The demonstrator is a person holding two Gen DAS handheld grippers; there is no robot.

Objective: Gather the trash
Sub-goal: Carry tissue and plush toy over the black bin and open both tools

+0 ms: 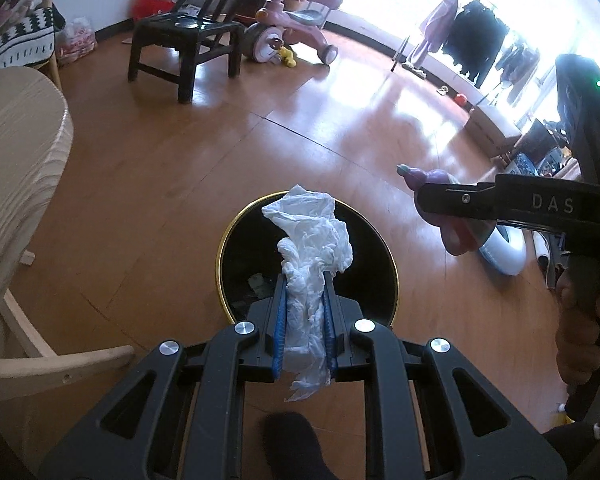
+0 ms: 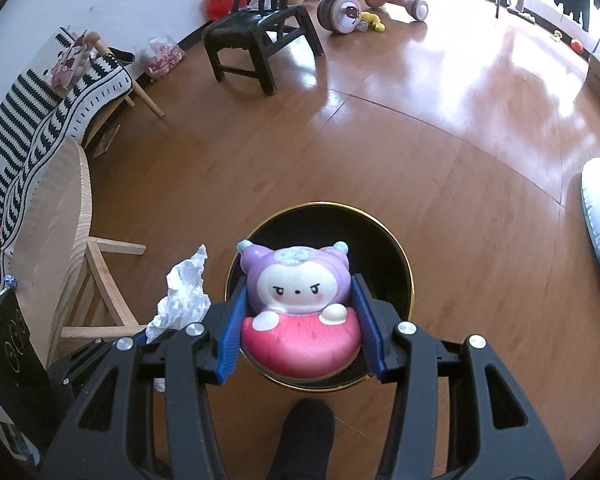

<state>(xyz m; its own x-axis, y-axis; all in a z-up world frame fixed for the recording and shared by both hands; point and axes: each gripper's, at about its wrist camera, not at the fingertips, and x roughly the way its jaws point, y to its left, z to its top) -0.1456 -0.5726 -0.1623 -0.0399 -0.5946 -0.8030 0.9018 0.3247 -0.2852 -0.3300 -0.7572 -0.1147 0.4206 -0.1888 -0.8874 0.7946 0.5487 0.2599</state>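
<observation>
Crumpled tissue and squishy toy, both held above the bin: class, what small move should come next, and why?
Probably open the left gripper to drop the tissue: it hangs clamped over the bin. The right gripper grips the toy there too.

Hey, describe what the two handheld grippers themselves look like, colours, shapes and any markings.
Both are black, angular plastic tools. The left gripper and right gripper each have two fingers lined with ribbed blue pads, driven by slotted black linkage arms with round silver pivot caps. From the left camera, the right gripper's side shows pale letters "DAS" and a small green light on its body.
</observation>
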